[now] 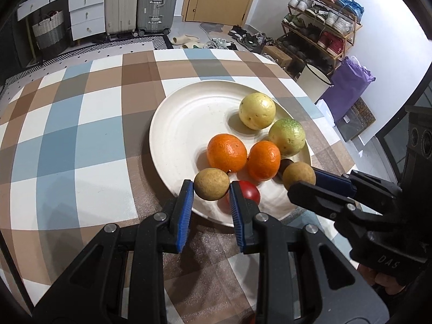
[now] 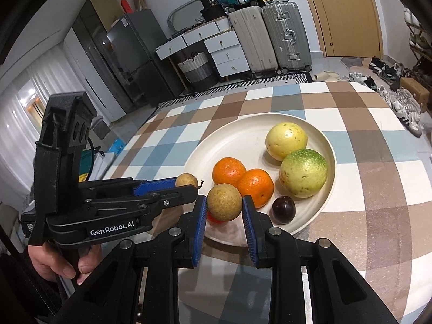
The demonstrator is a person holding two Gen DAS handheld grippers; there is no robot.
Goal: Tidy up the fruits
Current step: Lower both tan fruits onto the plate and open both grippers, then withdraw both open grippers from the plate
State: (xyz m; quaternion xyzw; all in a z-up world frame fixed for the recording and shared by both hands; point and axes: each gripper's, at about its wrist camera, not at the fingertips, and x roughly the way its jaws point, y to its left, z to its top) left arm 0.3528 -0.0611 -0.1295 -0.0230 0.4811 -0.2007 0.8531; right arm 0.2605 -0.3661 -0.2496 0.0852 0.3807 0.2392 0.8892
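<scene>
Both hand-held grippers are gripping small tan round fruits over the near side of the white plate [image 1: 172, 124]. Left gripper [image 1: 212, 193] is squeezing a tan fruit [image 1: 212, 183] between its blue pads [image 1: 185, 210], holding it above the plate's near rim; just behind its right pad a red fruit [image 1: 249, 193] is lying on the plate. Right gripper [image 2: 224, 208] is likewise pinching a second tan fruit [image 2: 224, 202] between its own pads, close beside the two oranges. In the left wrist view that right gripper is reaching in from the right side, its fruit sitting near a dark purple fruit [image 1: 286, 163]. On the plate, the two oranges [image 1: 226, 152] are lying touching each other near the middle, a pale yellow fruit [image 1: 257, 111] is sitting toward the far edge, and a green-yellow fruit [image 1: 286, 136] is resting just beside it and next to one orange. Plate and fruits are sitting on a table covered with a checked brown, blue and white cloth [image 1: 81, 135]. Suitcases [image 1: 140, 0] are standing against the far wall, and a shoe rack [image 1: 321, 21] is standing to the right.
</scene>
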